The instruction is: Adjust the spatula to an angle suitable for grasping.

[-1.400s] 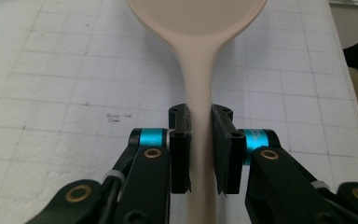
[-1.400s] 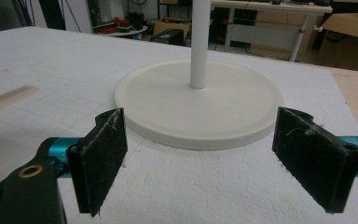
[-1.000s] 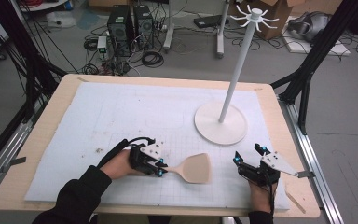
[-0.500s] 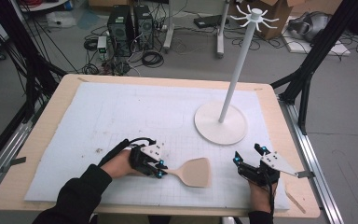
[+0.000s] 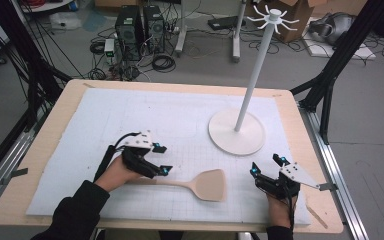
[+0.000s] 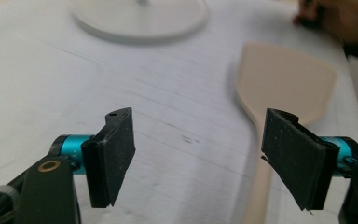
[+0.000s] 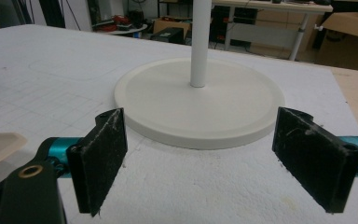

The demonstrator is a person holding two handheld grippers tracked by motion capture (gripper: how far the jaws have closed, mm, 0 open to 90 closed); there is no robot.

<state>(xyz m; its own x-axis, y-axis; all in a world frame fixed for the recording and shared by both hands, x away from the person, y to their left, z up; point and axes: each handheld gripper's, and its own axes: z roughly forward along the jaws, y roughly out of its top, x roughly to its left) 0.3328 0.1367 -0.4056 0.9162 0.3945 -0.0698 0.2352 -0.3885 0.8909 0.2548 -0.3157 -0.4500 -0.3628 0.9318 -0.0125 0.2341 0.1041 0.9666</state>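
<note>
A: While both jaws gape, left gripper (image 5: 160, 159) straddles the spatula (image 5: 211, 185) handle, unclamped.
B: Right gripper (image 5: 266, 170)?
A: Apart too, empty. Spatula flat on tabletop (image 5: 55, 120); stand (image 5: 237, 131) bare. Nothing lifted yet.

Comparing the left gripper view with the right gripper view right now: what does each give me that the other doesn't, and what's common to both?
Left gripper view alone: the spatula's handle running down beside the right-hand jaw of the open left gripper, and the person's other hand at the top corner. Right gripper view alone: the stand's pole rising from the base, the open right gripper, and the room's desks and boxes behind. Both: the stand's round base, the spatula's blade, and the white mat.
</note>
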